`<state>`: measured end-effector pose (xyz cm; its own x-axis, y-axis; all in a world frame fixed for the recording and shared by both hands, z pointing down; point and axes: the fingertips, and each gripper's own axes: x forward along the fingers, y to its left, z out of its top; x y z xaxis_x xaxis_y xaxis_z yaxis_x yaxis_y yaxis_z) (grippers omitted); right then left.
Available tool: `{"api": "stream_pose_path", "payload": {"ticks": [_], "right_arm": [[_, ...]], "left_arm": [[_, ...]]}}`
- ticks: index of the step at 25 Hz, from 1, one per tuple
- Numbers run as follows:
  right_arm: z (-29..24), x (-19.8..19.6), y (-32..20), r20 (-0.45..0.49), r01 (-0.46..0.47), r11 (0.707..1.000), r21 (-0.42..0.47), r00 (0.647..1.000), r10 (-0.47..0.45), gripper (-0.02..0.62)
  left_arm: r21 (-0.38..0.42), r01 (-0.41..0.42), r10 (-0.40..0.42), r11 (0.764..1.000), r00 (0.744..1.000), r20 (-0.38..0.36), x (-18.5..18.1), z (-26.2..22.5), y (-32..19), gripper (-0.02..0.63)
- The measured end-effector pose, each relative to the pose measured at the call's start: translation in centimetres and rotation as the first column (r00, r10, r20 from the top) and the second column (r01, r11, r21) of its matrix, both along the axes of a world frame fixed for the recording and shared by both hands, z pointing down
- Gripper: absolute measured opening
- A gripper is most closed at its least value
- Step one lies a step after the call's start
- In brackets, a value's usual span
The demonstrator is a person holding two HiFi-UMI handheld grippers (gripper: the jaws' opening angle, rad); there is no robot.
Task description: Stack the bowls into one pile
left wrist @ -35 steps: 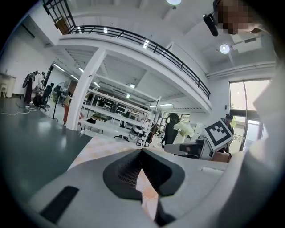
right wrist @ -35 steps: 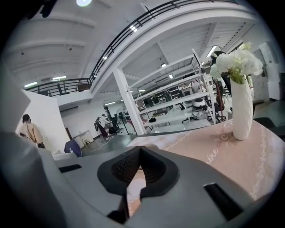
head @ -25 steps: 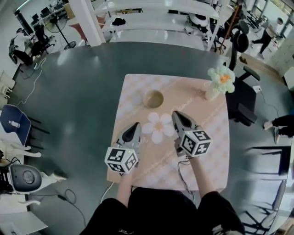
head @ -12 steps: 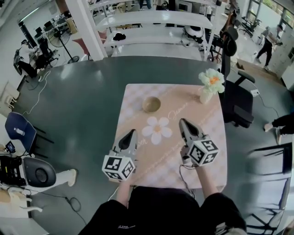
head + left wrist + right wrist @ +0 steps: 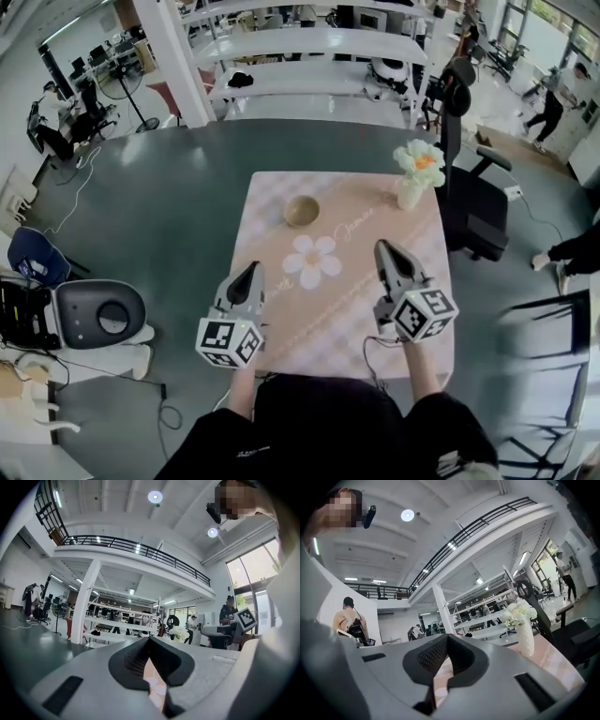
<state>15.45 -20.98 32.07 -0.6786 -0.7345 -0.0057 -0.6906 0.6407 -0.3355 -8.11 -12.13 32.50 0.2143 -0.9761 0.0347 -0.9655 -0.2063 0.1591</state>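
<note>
Only one bowl [image 5: 302, 210] shows, tan and round. It sits upright on the far half of the counter [image 5: 323, 323], left of the vase [image 5: 410, 193] and well apart from it. The head view does not show whether it is a single bowl or a nested pile. No other bowl lies loose, so the stacking looks done or nearly so.

The left gripper [image 5: 252, 267] and right gripper [image 5: 382, 246] hang over the near half, either side of the printed flower [image 5: 312, 261], both well short of the bowl. Each gripper view shows its jaws closed tip to tip with nothing between them.

The bowl looks stiff and light, probably wood or glazed ware, with a smooth curved wall that jaws could slip on. The rim seems the best hold: one jaw inside, one outside, pinched on the near edge and lifted level. If it is glazed, it could chip when set down hard, so a gentle lowering suits it.
</note>
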Motion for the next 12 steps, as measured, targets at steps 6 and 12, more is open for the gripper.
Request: {"api": "stream_pose_path", "payload": {"ticks": [6,12], "right_arm": [[-0.47,0.51,0.36,-0.026,0.001,0.999,0.042,1.000,0.000,-0.008],[-0.67,1.11,0.22,-0.053,-0.018,0.997,0.072,0.998,0.022,-0.008]], "left_arm": [[0.012,0.024,-0.025,1.000,1.000,0.010,-0.09,-0.37,0.59,-0.003],[0.008,0.046,-0.046,0.999,0.998,0.040,-0.27,-0.56,0.76,-0.003]]}}
